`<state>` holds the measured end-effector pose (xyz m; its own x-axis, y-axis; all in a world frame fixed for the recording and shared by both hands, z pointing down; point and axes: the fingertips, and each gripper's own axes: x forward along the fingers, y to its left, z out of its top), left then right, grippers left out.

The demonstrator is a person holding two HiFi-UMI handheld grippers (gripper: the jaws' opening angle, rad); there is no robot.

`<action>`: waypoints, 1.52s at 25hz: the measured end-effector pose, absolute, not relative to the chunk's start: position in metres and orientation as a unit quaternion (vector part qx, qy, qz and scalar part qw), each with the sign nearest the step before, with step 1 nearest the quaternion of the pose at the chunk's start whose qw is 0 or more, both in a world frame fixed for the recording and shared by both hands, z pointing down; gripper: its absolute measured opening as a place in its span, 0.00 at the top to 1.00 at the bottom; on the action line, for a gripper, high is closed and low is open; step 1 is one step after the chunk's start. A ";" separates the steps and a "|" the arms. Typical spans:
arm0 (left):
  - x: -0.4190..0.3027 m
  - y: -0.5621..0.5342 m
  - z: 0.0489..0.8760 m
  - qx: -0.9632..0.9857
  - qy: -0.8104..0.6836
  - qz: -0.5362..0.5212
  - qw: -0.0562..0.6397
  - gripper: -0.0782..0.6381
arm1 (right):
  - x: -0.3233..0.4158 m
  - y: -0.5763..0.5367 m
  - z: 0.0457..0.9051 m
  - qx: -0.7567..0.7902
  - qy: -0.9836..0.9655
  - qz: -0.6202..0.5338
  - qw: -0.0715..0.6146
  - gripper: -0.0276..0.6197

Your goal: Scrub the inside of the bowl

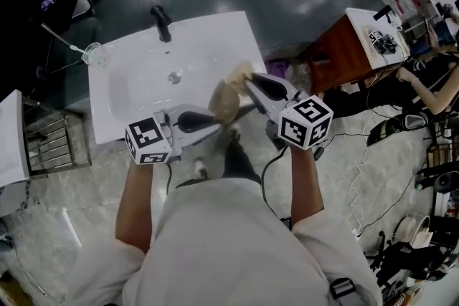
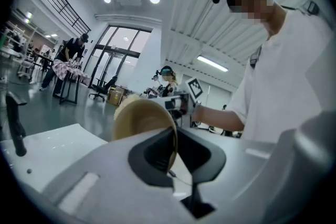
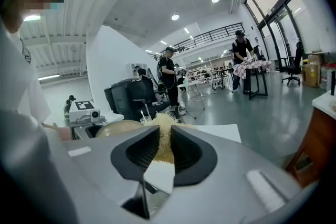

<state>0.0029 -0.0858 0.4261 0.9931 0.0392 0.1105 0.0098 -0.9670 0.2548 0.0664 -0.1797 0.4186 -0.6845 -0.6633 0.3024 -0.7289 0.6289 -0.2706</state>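
Bowl [image 1: 225,105], beige, stands on edge above the front of the white sink [image 1: 136,93], its rim pinched by the left gripper [image 1: 212,120]. The right gripper [image 1: 249,84] is clamped on a pale fibrous scrubber [image 1: 241,71] just beside the bowl. Farther back stands a black faucet [image 1: 161,23].

Both arms reach forward, elbows bent, forearms bare. Left arm [image 1: 136,201], right arm [image 1: 305,179]. Left gripper [image 1: 215,118] is about level and points right in the head view, jaws nearly together, clamped on the bowl [image 1: 226,104] rim. Right gripper [image 1: 251,87] tilts slightly down and points up-left, jaws a little apart, pinching the scrubber [image 1: 241,72]. The two tips sit near each other.
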 end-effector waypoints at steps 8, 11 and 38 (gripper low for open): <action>-0.005 -0.093 0.380 0.988 0.019 -0.054 0.145 0.87 | 0.059 -0.168 0.448 0.367 -0.897 0.223 0.107 0.85; -0.002 -0.103 0.374 0.988 0.010 -0.060 0.139 0.87 | 0.047 -0.155 0.457 0.348 -0.899 0.239 0.119 0.85; 0.007 -0.115 0.443 0.985 -0.047 0.019 0.165 0.87 | 0.054 -0.141 0.401 0.378 -0.893 0.214 0.118 0.85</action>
